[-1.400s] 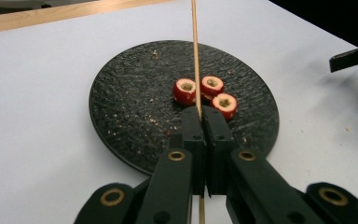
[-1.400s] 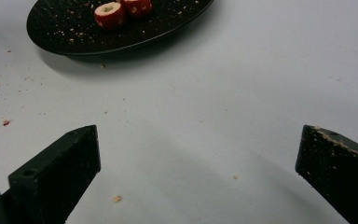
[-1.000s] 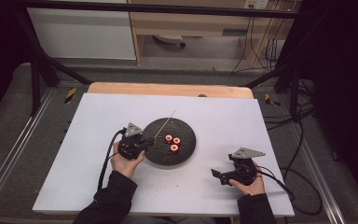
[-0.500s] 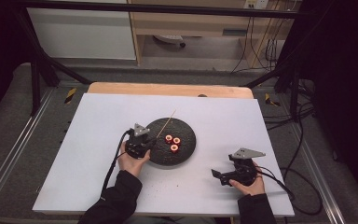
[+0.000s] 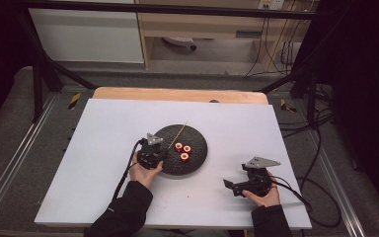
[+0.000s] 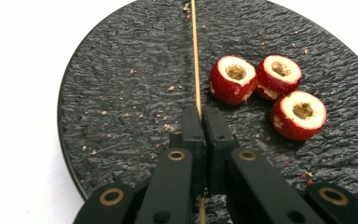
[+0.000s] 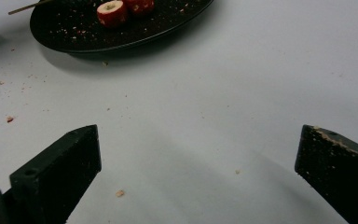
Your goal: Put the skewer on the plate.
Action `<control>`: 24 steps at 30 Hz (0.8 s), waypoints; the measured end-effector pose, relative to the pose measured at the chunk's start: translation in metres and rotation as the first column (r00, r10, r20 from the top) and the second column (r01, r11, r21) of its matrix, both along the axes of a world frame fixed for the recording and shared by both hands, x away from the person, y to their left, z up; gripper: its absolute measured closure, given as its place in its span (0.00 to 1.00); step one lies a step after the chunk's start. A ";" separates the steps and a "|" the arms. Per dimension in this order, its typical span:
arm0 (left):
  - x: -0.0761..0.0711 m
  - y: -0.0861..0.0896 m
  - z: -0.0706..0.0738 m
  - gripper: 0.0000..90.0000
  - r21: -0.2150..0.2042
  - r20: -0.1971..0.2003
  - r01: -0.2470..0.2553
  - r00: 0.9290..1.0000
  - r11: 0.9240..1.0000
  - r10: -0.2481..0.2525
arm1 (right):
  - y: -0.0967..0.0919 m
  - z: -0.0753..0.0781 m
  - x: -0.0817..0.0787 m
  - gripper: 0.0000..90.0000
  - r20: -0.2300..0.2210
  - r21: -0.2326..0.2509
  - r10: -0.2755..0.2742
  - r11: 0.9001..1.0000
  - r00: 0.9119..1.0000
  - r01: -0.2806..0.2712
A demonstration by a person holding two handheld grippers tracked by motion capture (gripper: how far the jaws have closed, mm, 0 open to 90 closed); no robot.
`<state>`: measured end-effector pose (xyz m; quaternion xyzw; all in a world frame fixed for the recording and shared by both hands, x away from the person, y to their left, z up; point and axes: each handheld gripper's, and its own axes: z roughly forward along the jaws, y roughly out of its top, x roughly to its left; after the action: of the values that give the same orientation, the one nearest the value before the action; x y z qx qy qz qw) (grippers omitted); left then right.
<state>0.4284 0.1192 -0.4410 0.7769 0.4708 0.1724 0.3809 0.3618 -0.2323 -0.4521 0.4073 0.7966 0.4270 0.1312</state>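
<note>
Skewer runs straight ahead from the left gripper, jaws clamped on it; three cored red fruits lie just right. Right gripper jaws stand wide apart over the bench.

The bench has a white top, with a strip of light wood exposed along its far edge. It stands on grey carpeted floor. Black frame legs stand at either side. Behind are a white cabinet and a wooden shelf unit. Black cables hang and trail at the right. Far corners are dark.
</note>
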 end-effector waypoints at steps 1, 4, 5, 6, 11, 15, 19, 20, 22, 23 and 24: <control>0.000 0.000 -0.001 0.98 0.000 -0.002 0.000 1.000 1.000 0.000 | 0.000 0.000 0.000 0.01 0.000 0.000 0.001 1.000 1.000 -0.001; 0.000 0.001 -0.001 0.97 -0.001 0.005 -0.002 1.000 1.000 0.002 | 0.000 0.000 0.000 0.01 0.003 -0.002 0.000 1.000 1.000 0.000; 0.000 0.001 -0.001 0.97 0.002 0.004 -0.001 1.000 1.000 0.001 | 0.000 0.000 0.000 0.01 0.003 -0.001 0.000 1.000 1.000 0.000; 0.000 0.002 -0.001 0.96 0.006 0.004 0.000 1.000 1.000 0.000 | 0.000 0.000 0.000 0.01 0.003 -0.002 0.000 1.000 1.000 0.000; -0.004 0.008 0.004 0.84 0.020 0.000 0.033 0.999 0.999 -0.033 | 0.000 0.000 0.000 0.01 0.001 -0.004 0.000 1.000 1.000 0.000; -0.012 0.017 0.013 0.74 0.015 0.024 0.065 0.998 0.998 -0.065 | -0.001 0.000 0.000 0.01 -0.004 -0.002 -0.004 1.000 1.000 0.004; -0.019 0.029 0.020 0.62 0.026 0.034 0.111 0.993 0.994 -0.112 | -0.001 0.000 -0.001 0.01 -0.005 0.000 -0.006 1.000 1.000 0.006; -0.020 0.033 0.022 0.59 0.024 0.033 0.122 0.992 0.992 -0.123 | -0.001 0.000 0.000 0.01 -0.001 -0.001 -0.004 1.000 1.000 0.004; -0.024 0.039 0.024 0.52 0.032 0.024 0.150 0.988 0.988 -0.151 | -0.001 0.001 -0.001 0.01 0.001 -0.001 -0.007 1.000 1.000 0.007; -0.025 0.043 0.024 0.48 0.038 0.023 0.159 0.987 0.987 -0.160 | -0.002 0.001 -0.001 0.01 -0.002 0.002 -0.007 1.000 1.000 0.007; -0.027 0.047 0.025 0.45 0.042 0.021 0.165 0.986 0.985 -0.166 | -0.002 0.002 -0.001 0.01 0.001 0.002 -0.008 1.000 1.000 0.008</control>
<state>0.4012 0.1664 -0.4163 0.8187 0.3965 0.1590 0.3837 0.3609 -0.2340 -0.4506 0.4103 0.7945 0.4274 0.1331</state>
